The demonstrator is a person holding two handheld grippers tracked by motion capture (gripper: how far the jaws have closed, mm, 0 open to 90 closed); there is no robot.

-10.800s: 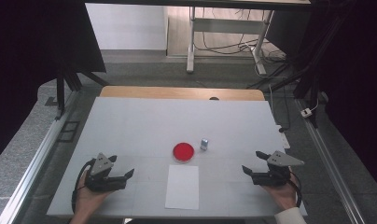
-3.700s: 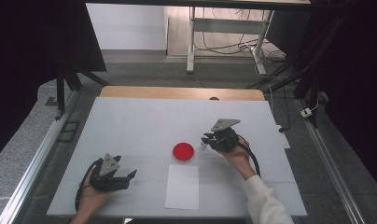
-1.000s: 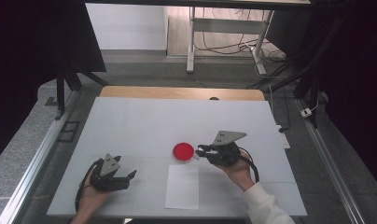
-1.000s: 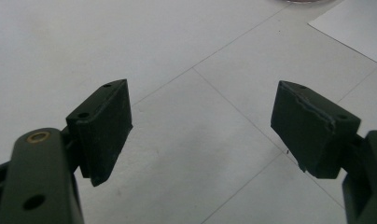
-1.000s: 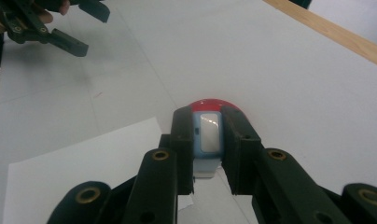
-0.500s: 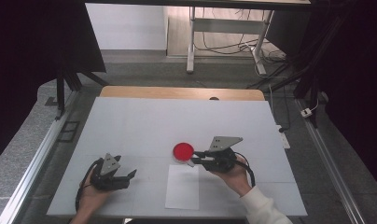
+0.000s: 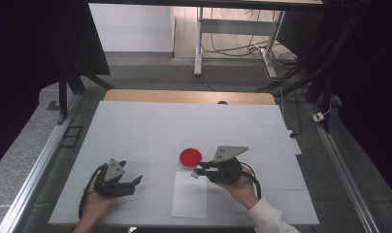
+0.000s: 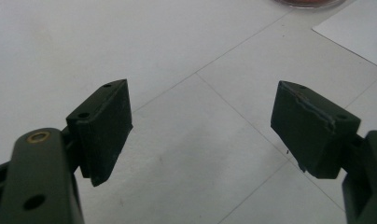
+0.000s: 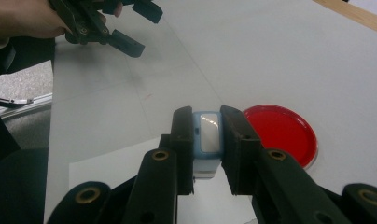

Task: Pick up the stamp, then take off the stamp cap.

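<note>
My right gripper [image 7: 198, 172] [image 9: 207, 122] is shut on a small light-blue block with a white face [image 9: 209, 135] [image 7: 195, 174]. It holds the block just above the far edge of a white paper sheet [image 7: 190, 196] [image 9: 107, 165]. A flat red round dish [image 7: 190, 157] [image 9: 281, 132] lies on the table just beyond the sheet, close to the block. My left gripper [image 7: 135, 181] [image 8: 200, 126] [image 9: 137, 27] rests on the table at the near left, open, with nothing between its jaws.
The white table [image 7: 184, 126] has a wooden strip [image 7: 189, 97] along its far edge. In the left gripper view the dish's rim [image 8: 308, 3] and a corner of the sheet [image 8: 359, 32] lie at the top right. A metal rail [image 7: 34, 170] runs along the table's left side.
My right gripper came in from the near right, took the small block from beside the dish, and has carried it toward the sheet's far edge. The left gripper has stayed put.
</note>
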